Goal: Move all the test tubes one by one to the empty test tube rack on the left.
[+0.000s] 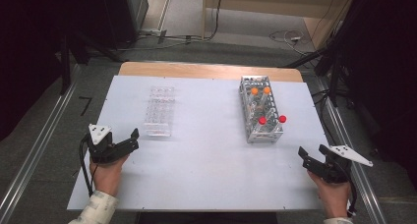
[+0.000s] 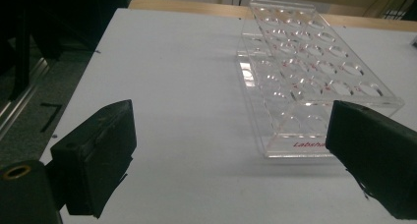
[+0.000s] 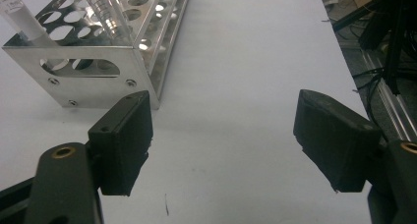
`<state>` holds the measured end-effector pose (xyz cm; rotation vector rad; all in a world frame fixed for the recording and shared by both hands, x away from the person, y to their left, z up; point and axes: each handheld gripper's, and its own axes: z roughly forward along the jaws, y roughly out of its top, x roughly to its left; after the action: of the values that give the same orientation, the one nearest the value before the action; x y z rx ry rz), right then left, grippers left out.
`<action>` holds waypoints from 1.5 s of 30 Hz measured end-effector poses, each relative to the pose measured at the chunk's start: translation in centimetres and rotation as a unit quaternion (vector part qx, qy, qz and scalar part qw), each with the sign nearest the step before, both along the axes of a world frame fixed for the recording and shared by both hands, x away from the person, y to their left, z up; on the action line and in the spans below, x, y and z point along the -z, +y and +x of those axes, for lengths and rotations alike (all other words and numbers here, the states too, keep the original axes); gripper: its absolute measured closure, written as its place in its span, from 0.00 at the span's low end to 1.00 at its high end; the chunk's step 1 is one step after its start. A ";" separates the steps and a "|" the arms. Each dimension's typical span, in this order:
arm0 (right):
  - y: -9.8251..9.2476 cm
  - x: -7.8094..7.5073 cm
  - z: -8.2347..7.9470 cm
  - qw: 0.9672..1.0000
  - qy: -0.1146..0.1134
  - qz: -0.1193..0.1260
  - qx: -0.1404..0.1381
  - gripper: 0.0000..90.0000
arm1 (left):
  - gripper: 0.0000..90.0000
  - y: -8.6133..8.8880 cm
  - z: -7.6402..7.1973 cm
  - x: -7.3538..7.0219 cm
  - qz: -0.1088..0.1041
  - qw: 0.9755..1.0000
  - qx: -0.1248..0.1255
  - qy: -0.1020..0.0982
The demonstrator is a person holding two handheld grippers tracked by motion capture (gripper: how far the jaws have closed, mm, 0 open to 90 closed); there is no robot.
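Black hand-held gripper [image 1: 129, 139] jaws, grey plates, pale sleeves [image 1: 98, 209].

We take this for a lab bench: a white table [image 1: 196, 160] carries a metal test-tube rack [image 1: 260, 111] with orange- and red-capped tubes, and left of that rack, well apart, stands a clear plastic tube rack [image 1: 160, 111]. Cables [image 1: 285, 36] trail across the floor beyond the rack.

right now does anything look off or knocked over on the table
Nothing stands out. The clear rack and the metal rack both sit flat, the capped tubes stand in their holes, and nothing is spilled. Both grippers are open and empty.
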<state>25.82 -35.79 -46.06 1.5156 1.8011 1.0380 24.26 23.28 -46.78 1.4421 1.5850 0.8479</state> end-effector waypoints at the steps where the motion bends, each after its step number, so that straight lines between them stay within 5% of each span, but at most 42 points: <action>1: 0.0 0.0 0.0 1.000 0.002 0.000 -0.001 0.24 | 0.06 0.1 0.0 0.0 -0.002 1.000 0.000 -0.002; 26: 1.8 -0.9 0.7 0.999 -0.007 0.003 -0.036 0.26 | 0.06 0.2 -0.6 0.0 -0.006 1.000 0.003 0.003; 45: 4.9 -1.0 3.6 0.997 -0.012 -0.012 -0.071 0.31 | 0.06 0.3 -0.6 0.0 -0.005 1.000 0.002 0.005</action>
<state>29.39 -30.87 -45.06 1.3712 1.9202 1.0920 23.64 23.53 -46.81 1.4446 1.5913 0.8315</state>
